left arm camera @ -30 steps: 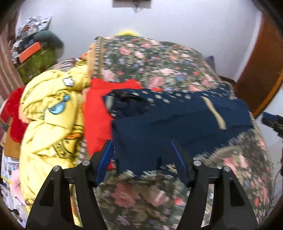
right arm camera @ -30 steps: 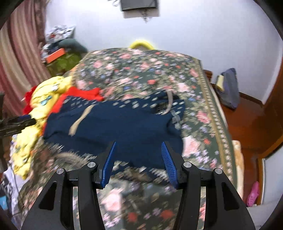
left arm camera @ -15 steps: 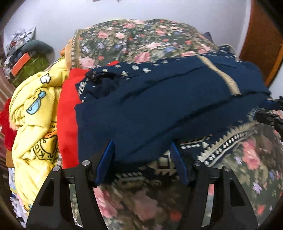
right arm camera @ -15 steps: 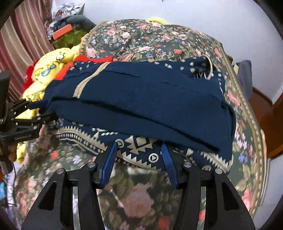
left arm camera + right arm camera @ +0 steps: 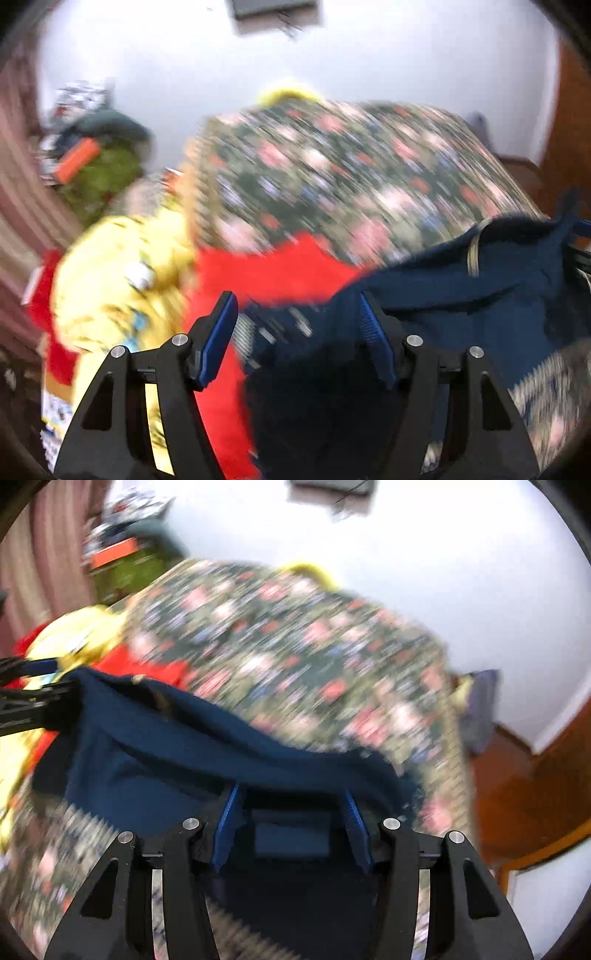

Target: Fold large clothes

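The left gripper hangs over the edge of a navy garment, jaws apart with cloth between them, though blur hides any pinch. A red cloth and a yellow garment lie left on the floral bedspread.

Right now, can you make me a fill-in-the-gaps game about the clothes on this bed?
1. The garment between both grippers is dark ____.
2. The bedspread has a ____ pattern.
3. Left of the red cloth lies a ____ garment.

Missing words: blue; flowery; yellow
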`<state>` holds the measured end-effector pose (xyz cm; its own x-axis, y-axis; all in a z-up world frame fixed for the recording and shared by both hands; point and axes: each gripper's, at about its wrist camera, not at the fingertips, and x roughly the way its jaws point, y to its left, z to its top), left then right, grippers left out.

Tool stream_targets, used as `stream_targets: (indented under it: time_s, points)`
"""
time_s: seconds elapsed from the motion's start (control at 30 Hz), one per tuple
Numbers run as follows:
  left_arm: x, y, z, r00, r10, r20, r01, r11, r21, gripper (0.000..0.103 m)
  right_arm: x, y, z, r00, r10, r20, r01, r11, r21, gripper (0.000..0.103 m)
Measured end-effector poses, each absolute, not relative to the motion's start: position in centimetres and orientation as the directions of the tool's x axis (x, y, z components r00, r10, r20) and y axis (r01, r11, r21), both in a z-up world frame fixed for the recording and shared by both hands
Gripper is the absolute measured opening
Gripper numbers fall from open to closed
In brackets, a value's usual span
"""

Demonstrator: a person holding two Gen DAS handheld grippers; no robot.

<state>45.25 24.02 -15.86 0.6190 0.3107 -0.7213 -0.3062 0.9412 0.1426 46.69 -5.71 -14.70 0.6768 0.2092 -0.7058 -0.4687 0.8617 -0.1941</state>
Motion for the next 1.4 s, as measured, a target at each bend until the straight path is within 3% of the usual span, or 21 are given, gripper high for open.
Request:
stream_targets:
  time_s: [0.13,0.17,0.33,0.53,0.6,0.63,0.7,0.83,1.0,1.1,1.23,1.4]
  points:
    - [43.7,25.6,-12.9,0.695,0.267,-0.668,-0.33,0.943,0.035,0.069,45.9,-7.3,-12.6,0.671,0.319,-0.669,-0.479,0.875,-0.063,0.05]
    - [43.4,25.6,-12.9,0.696,0.256,-0.671,-0.32,0.947,0.03,0.069,45.4,-7.4,-12.7,0.662,0.333,-0.671,-0.486,0.873,-0.045,0.054]
    - [41.7,23.2,-16.4,0.638,0.198,-0.744,-0.216,0.974,0.074,0.07,42.6,-6.1,-15.6,0.593,0.361,-0.72,-0.553,0.832,-0.039,0.058]
    - [39.8,19.7,-22.7,0.547,0.028,-0.837,-0.115,0.993,-0.042,0.07,41.0,-4.5,-20.6,0.475,0.361,-0.803,-0.603,0.798,0.002,0.058]
    - [39.2,19.5,-24.5,0.528,0.035,-0.849,-0.127,0.991,-0.038,0.074,40.7,-4.9,-21.6,0.483,0.344,-0.805,-0.596,0.803,-0.015,0.062]
    - [38.5,19.8,-25.1,0.537,0.048,-0.842,-0.141,0.989,-0.033,0.083,40.3,-5.4,-21.8,0.507,0.34,-0.792,-0.588,0.808,-0.03,0.065]
    - [37.4,20.7,-25.7,0.553,0.08,-0.829,-0.174,0.984,-0.021,0.092,40.0,-6.4,-21.6,0.541,0.307,-0.783,-0.559,0.827,-0.062,0.076]
    - [35.3,23.6,-27.1,0.514,0.192,-0.836,-0.28,0.959,0.048,0.092,40.3,-9.7,-21.8,0.55,0.298,-0.78,-0.52,0.853,-0.041,0.076]
    - [32.0,27.0,-28.1,0.485,0.19,-0.854,-0.364,0.931,0.001,0.091,40.4,-14.3,-22.0,0.533,0.351,-0.77,-0.446,0.89,0.098,0.079]
    - [29.9,27.8,-27.9,0.482,0.239,-0.843,-0.404,0.914,0.028,0.091,39.7,-14.8,-21.9,0.551,0.334,-0.765,-0.425,0.901,0.088,0.079]
    - [27.7,28.9,-27.1,0.486,0.245,-0.839,-0.454,0.891,-0.002,0.091,39.1,-14.9,-21.7,0.611,0.183,-0.77,-0.353,0.934,-0.058,0.081]
    - [25.2,29.9,-26.4,0.488,0.244,-0.838,-0.507,0.861,-0.045,0.091,38.2,-17.1,-21.4,0.592,0.197,-0.782,-0.327,0.945,-0.009,0.081]
